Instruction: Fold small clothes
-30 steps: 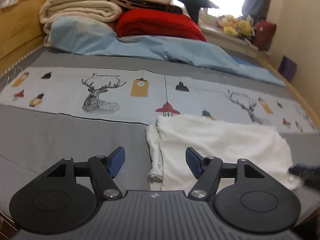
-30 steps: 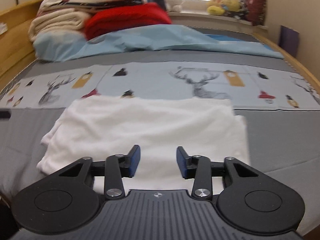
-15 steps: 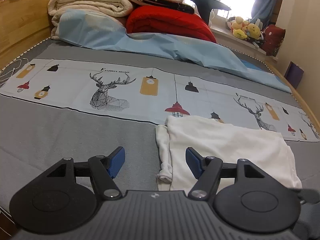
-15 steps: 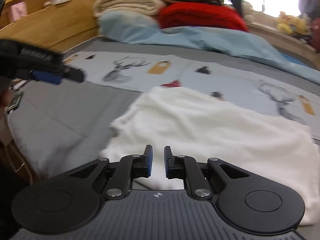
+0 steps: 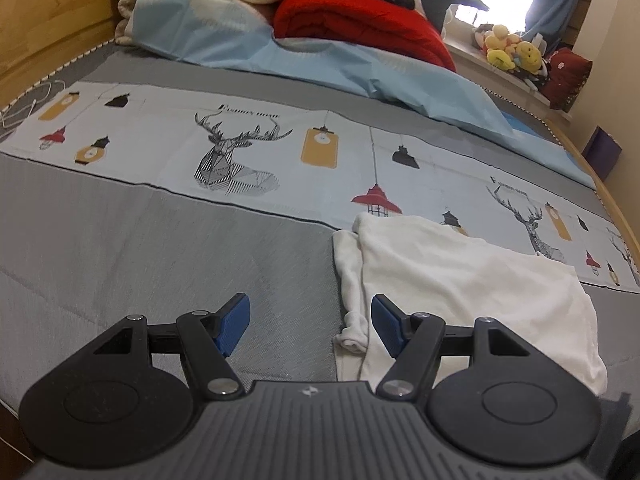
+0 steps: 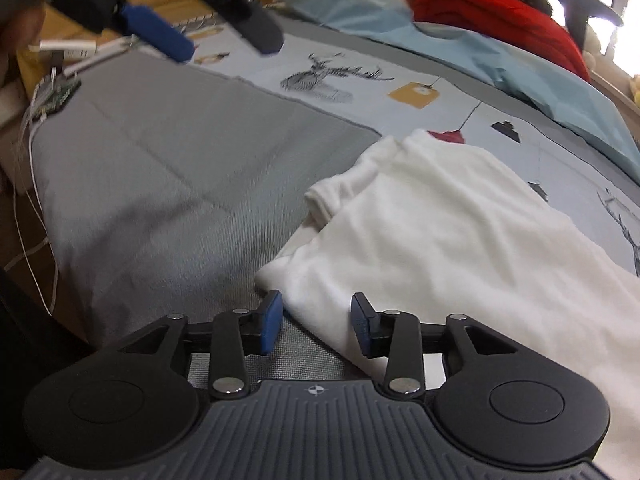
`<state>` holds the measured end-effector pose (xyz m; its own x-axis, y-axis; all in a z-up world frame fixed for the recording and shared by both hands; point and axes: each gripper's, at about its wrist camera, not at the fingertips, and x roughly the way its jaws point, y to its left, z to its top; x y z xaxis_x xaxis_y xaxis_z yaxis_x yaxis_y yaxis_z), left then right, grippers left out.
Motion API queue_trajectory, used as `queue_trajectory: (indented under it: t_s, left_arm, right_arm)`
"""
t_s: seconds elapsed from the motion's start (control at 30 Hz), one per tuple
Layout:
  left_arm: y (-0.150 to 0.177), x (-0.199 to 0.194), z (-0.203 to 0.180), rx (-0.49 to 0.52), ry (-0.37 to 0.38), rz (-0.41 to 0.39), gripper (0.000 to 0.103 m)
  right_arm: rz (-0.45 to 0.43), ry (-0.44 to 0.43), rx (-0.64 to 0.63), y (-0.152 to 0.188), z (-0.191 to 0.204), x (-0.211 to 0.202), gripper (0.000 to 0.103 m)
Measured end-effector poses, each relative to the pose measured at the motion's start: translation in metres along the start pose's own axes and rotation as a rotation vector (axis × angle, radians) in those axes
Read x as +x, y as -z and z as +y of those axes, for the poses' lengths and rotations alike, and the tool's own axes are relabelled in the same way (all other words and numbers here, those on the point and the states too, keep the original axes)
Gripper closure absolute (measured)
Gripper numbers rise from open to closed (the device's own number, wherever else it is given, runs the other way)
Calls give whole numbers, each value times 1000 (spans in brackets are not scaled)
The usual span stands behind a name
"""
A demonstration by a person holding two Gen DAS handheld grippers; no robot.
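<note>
Firstly, left wrist view: left hand-held gripper [image 5: 311,322] spread wide, nothing between blue pads, low over grey bed [image 5: 160,248]. White garment [image 5: 472,280] lies flat on bed, its left edge and folded sleeve just ahead of right finger.

Right wrist view: right hand-held gripper [image 6: 317,322] jaws opening, near corner of white garment [image 6: 460,232] between pads, not pinched. Left hand-held gripper [image 6: 192,20] blurred at upper left.

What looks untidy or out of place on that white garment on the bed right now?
The white garment isn't squared up: along its left edge a narrow bunched strip, maybe a sleeve, sticks out from under the top layer onto the grey bed cover. Nothing looks spilled or damaged.
</note>
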<state>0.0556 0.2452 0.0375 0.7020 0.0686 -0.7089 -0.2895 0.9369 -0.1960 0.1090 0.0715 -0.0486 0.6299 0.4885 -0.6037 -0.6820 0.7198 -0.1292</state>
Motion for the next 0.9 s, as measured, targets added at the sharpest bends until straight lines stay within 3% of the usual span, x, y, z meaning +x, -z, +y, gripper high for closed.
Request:
queue_trajectory:
  t_s: [0.13,0.27,0.33,0.37,0.43,0.67,0.83,0.9]
  left_arm:
    - [0,7,3,-5,1,25,31]
    - [-1,13,3,13,12,40,31]
    - [-3,20,6,-7,42,65,31]
    - [-3,24,8,-21,58,81,31]
    - [-5,33,10,-48,82,114,30]
    - [-12,73,14,-204,261,281,24]
    - [-17,108,4,-296,351,386,19]
    - [-16,125,-1,-349,421,435,19]
  right_arm:
    - [40,4,-48,0,10,16,55]
    - [8,31,-126,-1,21,23,56]
    - [-6,29,-131,-3,20,24,65]
    - [-19,26,-127,-3,19,22,84]
    - [-50,27,-121,-4,17,17,94]
    - [-211,-14,-14,-17,-12,-28,97]
    - [-275,-40,70,-17,-33,-56,97]
    - [-288,-45,74,-15,-36,-63,97]
